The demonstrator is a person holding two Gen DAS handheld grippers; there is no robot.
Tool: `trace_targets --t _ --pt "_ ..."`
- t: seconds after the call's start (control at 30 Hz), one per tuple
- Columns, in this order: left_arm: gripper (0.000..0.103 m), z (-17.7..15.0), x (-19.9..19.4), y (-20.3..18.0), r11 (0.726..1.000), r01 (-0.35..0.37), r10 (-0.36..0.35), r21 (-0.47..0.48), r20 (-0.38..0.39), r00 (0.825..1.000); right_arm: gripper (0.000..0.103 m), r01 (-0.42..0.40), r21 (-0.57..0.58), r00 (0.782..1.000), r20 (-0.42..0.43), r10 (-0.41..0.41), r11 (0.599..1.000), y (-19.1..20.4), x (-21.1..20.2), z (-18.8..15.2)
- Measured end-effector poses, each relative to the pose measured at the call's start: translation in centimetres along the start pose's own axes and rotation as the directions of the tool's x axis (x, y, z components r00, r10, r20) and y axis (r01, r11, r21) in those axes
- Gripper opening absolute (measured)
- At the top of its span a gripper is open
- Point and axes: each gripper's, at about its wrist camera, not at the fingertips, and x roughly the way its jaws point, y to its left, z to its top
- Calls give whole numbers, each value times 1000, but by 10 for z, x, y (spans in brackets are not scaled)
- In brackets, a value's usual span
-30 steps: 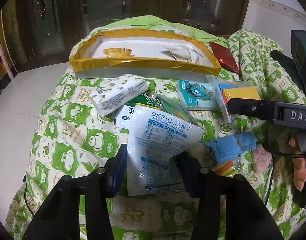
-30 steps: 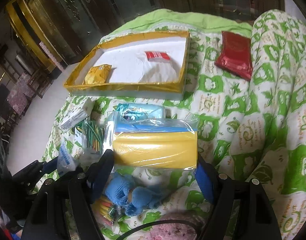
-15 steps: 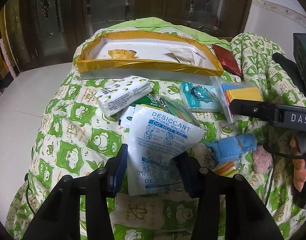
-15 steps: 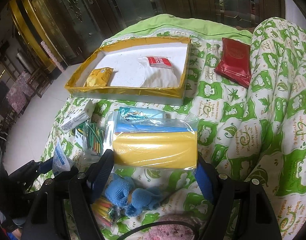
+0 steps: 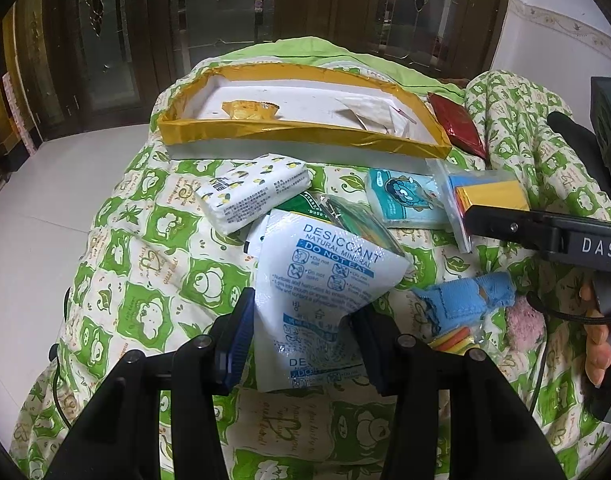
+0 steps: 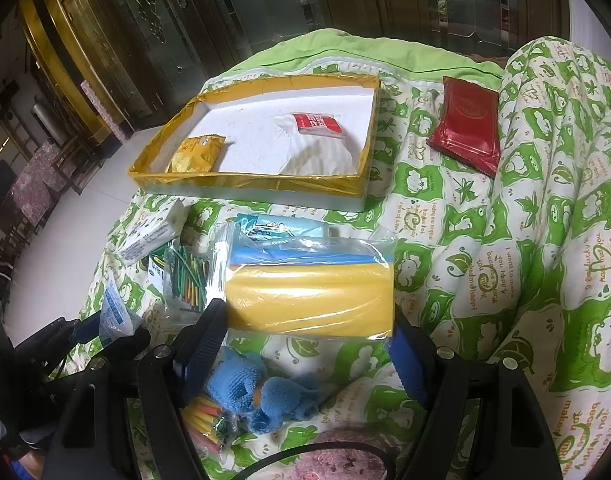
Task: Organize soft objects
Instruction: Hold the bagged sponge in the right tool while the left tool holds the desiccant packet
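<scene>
soft packets lie scattered across your green frog-print quilt (image 5: 153, 264), and two of them are gripped. your left gripper (image 5: 303, 336) pinches one white desiccant sachet (image 5: 321, 292) by its lower half, jaws set narrow and pads pressing its sides, near the quilt's near edge. your right gripper (image 6: 305, 344) stands wide, its pads against both ends of one clear bag of yellow and blue sheets (image 6: 311, 288) towards the quilt's middle.

count the rest: one gold-rimmed tray (image 6: 241, 179) at the far edge, with one yellow snack packet (image 6: 197, 154) and one white pouch with a red label (image 6: 317, 144) inside. one dark red packet (image 6: 467, 130) lies on the quilt just right of the tray. in front of the tray you have one lemon-print tissue pack (image 5: 253, 192), one teal cartoon tissue pack (image 5: 401, 198), one clear bag of green sticks (image 6: 185, 276), one blue knitted piece (image 6: 261, 392) and one small bag of yellow and red sticks (image 6: 205, 420).

only your right view shows the red label and the tray floor plainly; the left view sees the tray edge-on. only your left view lets you read the sachet's print, and it catches a pink fuzzy thing (image 5: 523, 322) and your fingers (image 5: 599, 344) at the right edge.
</scene>
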Motion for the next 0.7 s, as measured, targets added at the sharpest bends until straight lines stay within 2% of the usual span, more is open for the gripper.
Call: trace_targets --t 0.7 --pt "47 1 -2 3 1000 -16 16 -11 9 1000 81 11 -7 1000 2 -11 1000 0 2 0"
